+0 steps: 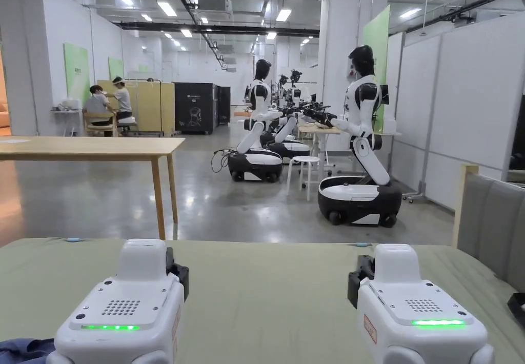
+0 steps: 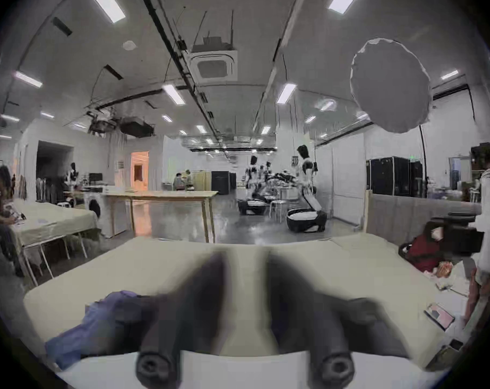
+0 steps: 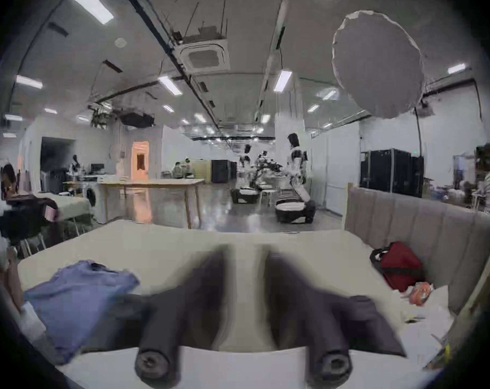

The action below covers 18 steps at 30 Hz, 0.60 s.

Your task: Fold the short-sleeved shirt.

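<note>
A crumpled blue short-sleeved shirt (image 3: pixel 78 291) lies in a heap on the pale green cover (image 1: pixel 266 288), at its near left; a corner of the shirt (image 1: pixel 25 350) peeks into the head view's bottom left. In the left gripper view the shirt (image 2: pixel 98 325) sits just left of the left jaw. My left gripper (image 2: pixel 246 257) is held level over the cover, open, nothing between its dark jaws. My right gripper (image 3: pixel 245 254) hovers to the shirt's right, also open and empty. Both white gripper bodies, left (image 1: pixel 142 257) and right (image 1: pixel 396 262), show green lights.
A grey padded panel (image 3: pixel 423 226) borders the cover on the right, with a red bag (image 3: pixel 400 266) and small items against it. Beyond the far edge are a wooden table (image 1: pixel 92 147), several humanoid robots (image 1: pixel 361 139), and seated people (image 1: pixel 100 106) far left.
</note>
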Each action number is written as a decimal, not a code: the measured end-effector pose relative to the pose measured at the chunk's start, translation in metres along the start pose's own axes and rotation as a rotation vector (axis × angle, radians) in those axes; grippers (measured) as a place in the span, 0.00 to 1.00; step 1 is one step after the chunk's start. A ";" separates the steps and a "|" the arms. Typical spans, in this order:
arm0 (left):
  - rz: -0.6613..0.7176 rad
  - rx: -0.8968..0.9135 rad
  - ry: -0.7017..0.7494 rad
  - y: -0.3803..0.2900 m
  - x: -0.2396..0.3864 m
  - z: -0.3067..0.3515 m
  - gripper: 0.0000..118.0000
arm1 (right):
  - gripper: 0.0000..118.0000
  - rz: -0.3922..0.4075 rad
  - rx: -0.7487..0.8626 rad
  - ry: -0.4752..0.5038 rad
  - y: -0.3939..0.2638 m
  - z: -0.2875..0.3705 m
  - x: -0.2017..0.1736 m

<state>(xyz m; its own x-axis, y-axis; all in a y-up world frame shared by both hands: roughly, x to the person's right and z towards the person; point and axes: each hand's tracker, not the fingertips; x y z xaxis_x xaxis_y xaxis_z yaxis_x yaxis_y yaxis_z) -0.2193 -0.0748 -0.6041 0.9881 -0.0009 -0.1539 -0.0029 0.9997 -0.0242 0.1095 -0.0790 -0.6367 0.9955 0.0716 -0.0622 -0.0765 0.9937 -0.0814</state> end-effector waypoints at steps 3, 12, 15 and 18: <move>0.041 -0.007 -0.062 -0.002 -0.010 -0.002 0.00 | 0.03 -0.034 0.017 0.053 0.001 0.006 0.005; 0.010 -0.017 0.094 -0.001 -0.084 0.012 0.00 | 0.03 -0.006 0.017 0.121 0.001 -0.005 -0.040; 0.021 -0.039 0.187 -0.003 -0.138 0.027 0.00 | 0.03 -0.008 0.008 0.230 -0.002 -0.011 -0.089; 0.025 -0.141 0.279 -0.008 -0.195 0.035 0.00 | 0.03 0.003 -0.017 0.356 -0.011 -0.013 -0.142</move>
<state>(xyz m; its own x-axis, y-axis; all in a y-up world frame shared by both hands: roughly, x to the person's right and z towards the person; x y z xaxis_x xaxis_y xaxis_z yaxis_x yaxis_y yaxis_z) -0.4068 -0.0817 -0.5391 0.9072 -0.0030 -0.4206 -0.0668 0.9862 -0.1512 -0.0318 -0.1008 -0.6396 0.9135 0.0372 -0.4051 -0.0833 0.9918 -0.0966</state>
